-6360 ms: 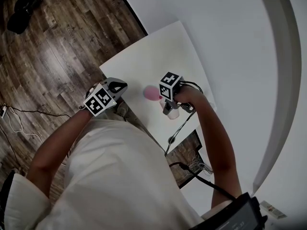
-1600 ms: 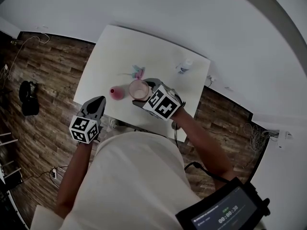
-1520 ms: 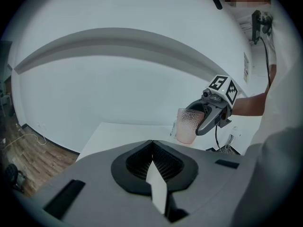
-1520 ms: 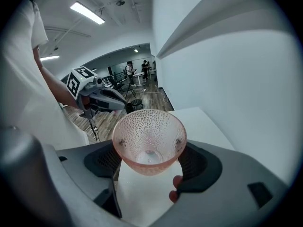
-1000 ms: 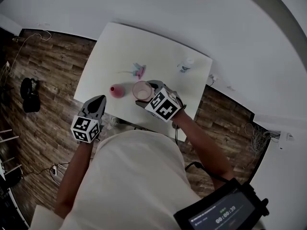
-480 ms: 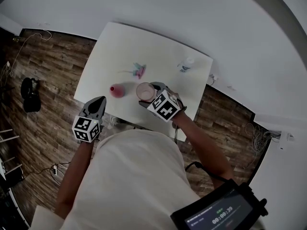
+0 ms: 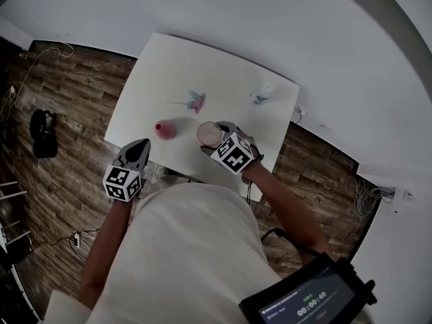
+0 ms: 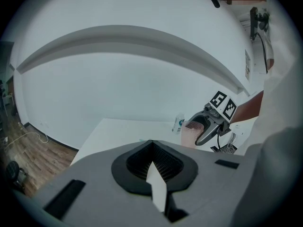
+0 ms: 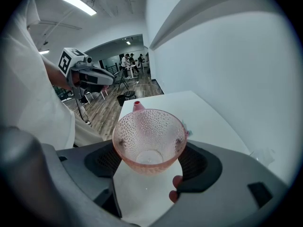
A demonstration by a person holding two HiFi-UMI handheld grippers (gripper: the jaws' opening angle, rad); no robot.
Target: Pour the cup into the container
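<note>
Right gripper (image 9: 149, 148) lower, clamped on apparently empty cup (image 9: 148, 126)

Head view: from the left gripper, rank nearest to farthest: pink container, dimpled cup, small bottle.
1. Pink container, just ahead of it, on the left.
2. Dimpled cup, centre, held in the right gripper.
3. Small bottle, far right, at the back.

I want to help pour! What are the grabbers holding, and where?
The right gripper holds the pink dimpled see-through cup, jaws on its opposite sides. The left gripper holds nothing.
</note>
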